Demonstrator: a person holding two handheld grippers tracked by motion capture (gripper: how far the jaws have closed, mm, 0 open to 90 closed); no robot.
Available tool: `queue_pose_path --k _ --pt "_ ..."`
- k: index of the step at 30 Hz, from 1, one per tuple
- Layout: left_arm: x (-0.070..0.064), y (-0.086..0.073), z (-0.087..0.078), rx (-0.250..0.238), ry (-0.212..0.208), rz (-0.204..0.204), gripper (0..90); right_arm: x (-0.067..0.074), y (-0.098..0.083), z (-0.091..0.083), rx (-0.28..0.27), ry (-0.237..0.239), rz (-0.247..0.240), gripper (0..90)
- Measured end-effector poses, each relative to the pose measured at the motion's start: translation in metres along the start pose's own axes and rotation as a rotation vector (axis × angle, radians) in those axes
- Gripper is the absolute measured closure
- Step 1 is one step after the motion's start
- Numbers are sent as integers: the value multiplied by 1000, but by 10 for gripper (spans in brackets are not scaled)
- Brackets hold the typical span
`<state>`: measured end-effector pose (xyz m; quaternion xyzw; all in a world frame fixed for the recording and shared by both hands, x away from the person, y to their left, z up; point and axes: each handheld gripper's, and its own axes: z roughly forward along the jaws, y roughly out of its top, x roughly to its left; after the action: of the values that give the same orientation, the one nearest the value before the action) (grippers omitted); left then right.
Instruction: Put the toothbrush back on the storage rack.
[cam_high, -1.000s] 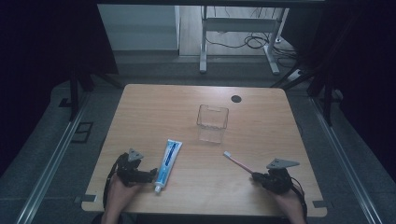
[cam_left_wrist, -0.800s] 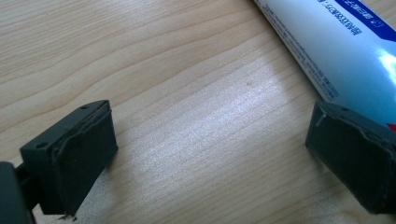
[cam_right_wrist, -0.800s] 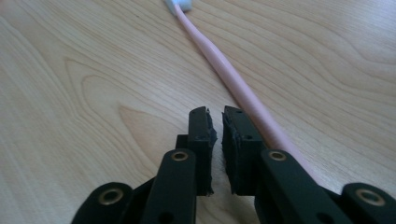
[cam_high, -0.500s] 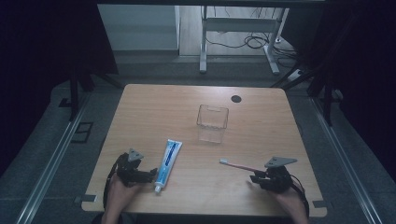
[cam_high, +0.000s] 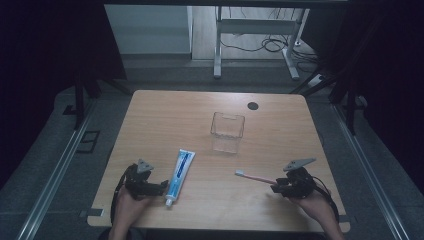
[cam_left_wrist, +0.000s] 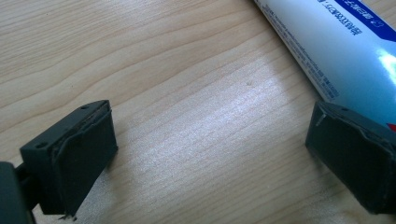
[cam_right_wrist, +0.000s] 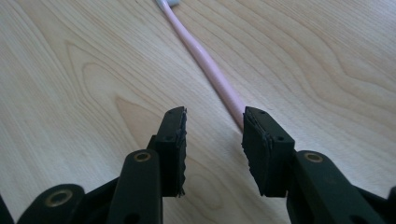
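Observation:
A pink toothbrush lies flat on the wooden table, its white head pointing left. My right gripper sits at its handle end, and its jaws have just been opening. In the right gripper view the handle runs up to the tip of the right-hand jaw, and the right gripper has nothing between its pads. A white and blue toothpaste tube lies left of centre. My left gripper stands wide open beside its cap end. In the left gripper view the tube passes behind one jaw of the left gripper, which has only bare wood in its gap.
A clear plastic cup stands upright mid-table, beyond both grippers. A small black round cap sits in the tabletop near the far edge. Past the table are a white desk frame and floor cables.
The toothbrush has swung from pointing up-left to lying flatter, its head lower on the table. The right gripper let go of it and lifted slightly. The left gripper stayed still.

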<state>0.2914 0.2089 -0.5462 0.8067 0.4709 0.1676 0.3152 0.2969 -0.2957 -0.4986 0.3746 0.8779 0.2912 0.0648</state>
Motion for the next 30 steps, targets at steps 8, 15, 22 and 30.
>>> queue_pose_path --k 8,15,22,30 --pt "0 0 0 -2 0 -3 17 -11 16 8 111 10 -81 652" --pt "0 0 0 0 0 -6 17 -9 36 16 205 13 -158 675" --pt "0 0 0 -1 0 -7 17 -3 52 27 297 7 -231 689" --pt "0 0 0 -1 0 -6 17 3 68 37 383 7 -289 700"
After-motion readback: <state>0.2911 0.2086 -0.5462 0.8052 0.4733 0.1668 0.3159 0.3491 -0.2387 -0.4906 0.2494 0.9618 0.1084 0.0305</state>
